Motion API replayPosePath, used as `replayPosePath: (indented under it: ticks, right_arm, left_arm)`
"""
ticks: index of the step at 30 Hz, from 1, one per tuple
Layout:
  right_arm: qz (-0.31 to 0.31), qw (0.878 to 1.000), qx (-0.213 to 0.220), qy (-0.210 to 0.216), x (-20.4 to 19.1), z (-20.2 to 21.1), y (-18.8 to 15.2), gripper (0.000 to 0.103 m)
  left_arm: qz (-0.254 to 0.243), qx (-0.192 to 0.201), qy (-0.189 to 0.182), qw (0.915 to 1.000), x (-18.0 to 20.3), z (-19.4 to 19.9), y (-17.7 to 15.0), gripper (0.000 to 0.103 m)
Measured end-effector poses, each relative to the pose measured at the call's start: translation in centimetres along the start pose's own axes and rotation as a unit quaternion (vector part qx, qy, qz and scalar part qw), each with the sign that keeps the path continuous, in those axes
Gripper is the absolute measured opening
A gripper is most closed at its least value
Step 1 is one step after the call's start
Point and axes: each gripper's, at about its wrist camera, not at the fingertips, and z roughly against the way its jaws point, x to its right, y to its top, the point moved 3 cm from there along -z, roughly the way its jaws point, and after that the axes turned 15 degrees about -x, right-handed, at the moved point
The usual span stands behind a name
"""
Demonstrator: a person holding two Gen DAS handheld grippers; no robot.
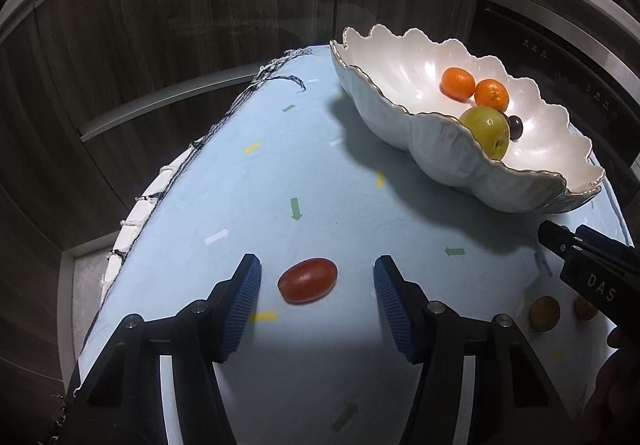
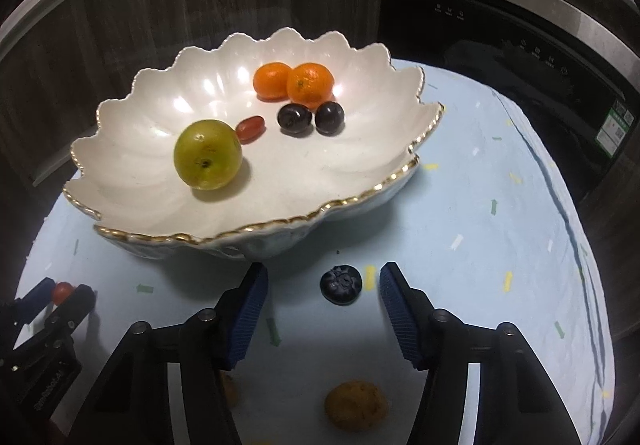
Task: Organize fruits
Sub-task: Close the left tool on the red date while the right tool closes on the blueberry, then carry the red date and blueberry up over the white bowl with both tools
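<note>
Glossy red grape tomato (image 1: 307, 280) between parted left gripper (image 1: 317, 299) pads, untouched; right gripper (image 2: 323, 299) parted around blueberry (image 2: 341, 284)

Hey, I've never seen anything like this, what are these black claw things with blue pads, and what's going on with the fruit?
Those are two hand-held grippers, each with a camera looking along its fingers. One picture is from the left gripper, the other from the right gripper. Both are open and hold nothing. A red grape tomato lies between the left one's pads, a blueberry between the right one's, both on the light blue cloth. The scalloped white bowl already holds two oranges, a green fruit, two dark berries and a small red tomato. Brownish round pieces lie nearer the cameras.
</note>
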Motion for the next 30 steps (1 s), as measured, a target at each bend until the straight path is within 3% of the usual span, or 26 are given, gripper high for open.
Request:
replayPosePath:
  ticks: [9,13,30]
  right_arm:
    - [-0.015,1.0,-0.008,0.004,0.5,-0.7,-0.1,0.043]
    - [-0.01,1.0,-0.006,0.006,0.3,-0.6,0.0,0.025]
    - [-0.005,1.0,0.009,0.009,0.1,1.4,-0.7,0.024]
  left_arm:
    - [-0.003,0.008,0.001,1.0,0.1,0.1,-0.1,0.039]
    - [0.001,0.011,-0.003,0.9999,0.0,0.1,-0.1,0.032]
    - [-0.006,0.008,-0.018,0.9998,0.1,0.6,-0.4,0.026]
